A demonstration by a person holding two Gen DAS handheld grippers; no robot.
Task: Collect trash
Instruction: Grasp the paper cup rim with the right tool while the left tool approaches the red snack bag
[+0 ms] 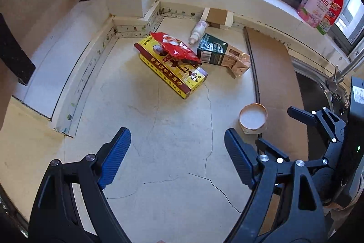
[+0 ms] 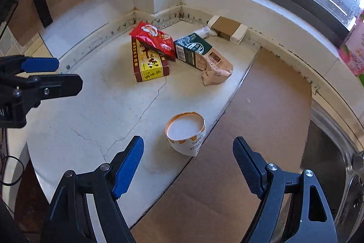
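Two claws are mine, and both stand released with nothing between their pads: my left gripper hangs over the cracked pale counter, my right gripper over the seam where the counter meets a brown cardboard sheet. In the right wrist view, a paper cup printed "cakes" stands upright at twelve o'clock, just beyond my right fingertips, its base touching the cardboard's edge. Farther off, toward eleven o'clock, a yellow and maroon box lies flat with a red snack bag resting on its far end. Just beside it, at twelve, lies a crumpled green and tan carton. Behind that, a small white bottle lies on its side near a cardboard piece leaning at the wall. From my left wrist view the cup sits at two o'clock, with pink and red bottles on the windowsill and a steel sink at three o'clock.
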